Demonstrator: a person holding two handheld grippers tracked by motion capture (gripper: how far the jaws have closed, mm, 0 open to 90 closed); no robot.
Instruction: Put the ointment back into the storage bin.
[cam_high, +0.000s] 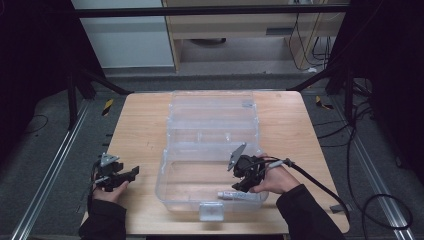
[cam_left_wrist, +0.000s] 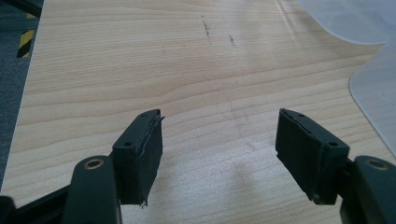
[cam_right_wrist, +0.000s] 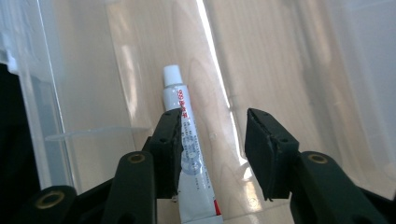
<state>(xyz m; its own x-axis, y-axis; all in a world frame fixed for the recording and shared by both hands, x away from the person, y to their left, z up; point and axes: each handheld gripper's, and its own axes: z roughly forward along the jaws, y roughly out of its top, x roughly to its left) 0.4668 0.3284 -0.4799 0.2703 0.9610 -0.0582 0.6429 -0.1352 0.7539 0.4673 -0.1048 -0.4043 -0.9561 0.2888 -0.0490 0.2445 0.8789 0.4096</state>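
A clear plastic storage box (cam_high: 170, 187) lies on the wooden table with its lid (cam_high: 212, 107) folded back. A white tube with a white cap (cam_high: 239, 196) (cam_right_wrist: 187, 149) lies inside the box by its front wall. My right gripper (cam_high: 242, 184) (cam_right_wrist: 212, 154) reaches into the box, open, its jaws apart over the tube; the tube runs along the left jaw's inner face. My left gripper (cam_high: 120, 176) (cam_left_wrist: 219, 149) rests open over bare table left of the box, nothing between its jaws.
The table (cam_high: 140, 130) has open wood on either side of the box. A corner of the box (cam_left_wrist: 373, 88) shows at the right of the left gripper view. Metal rails and cables (cam_high: 370, 200) run along the floor beside the table.
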